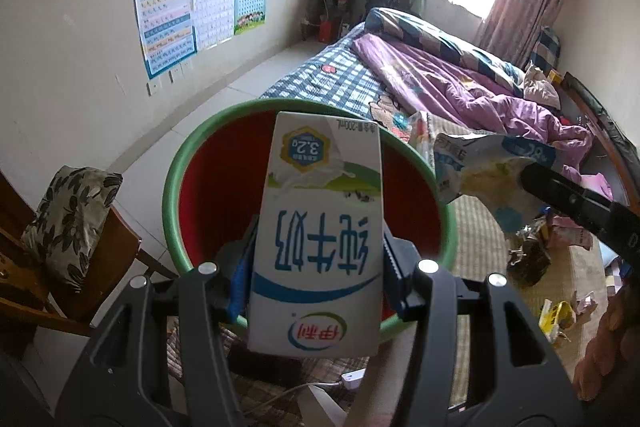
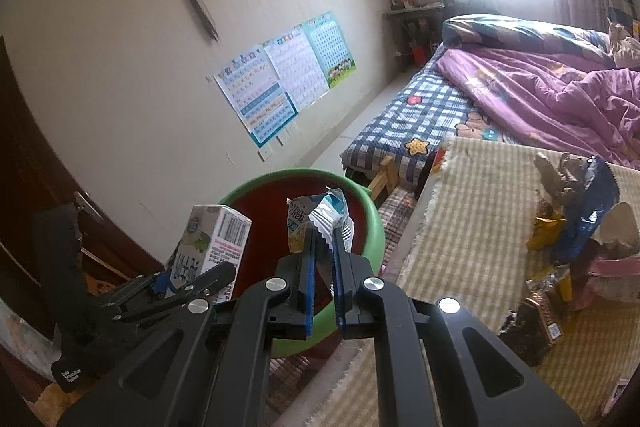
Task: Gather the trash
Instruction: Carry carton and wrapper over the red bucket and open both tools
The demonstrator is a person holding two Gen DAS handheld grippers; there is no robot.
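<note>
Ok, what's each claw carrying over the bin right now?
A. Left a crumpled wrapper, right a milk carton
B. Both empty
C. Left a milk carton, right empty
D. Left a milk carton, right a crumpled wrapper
D: the left claw is clamped on the white milk carton, and the right claw pinches a crumpled wrapper, both above the green-rimmed bin.

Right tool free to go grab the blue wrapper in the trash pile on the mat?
Probably not yet. The right tool is shut on a crumpled snack wrapper held over the green bin. Nothing blocks the way to the blue wrapper, but it would need to drop its load first.
</note>
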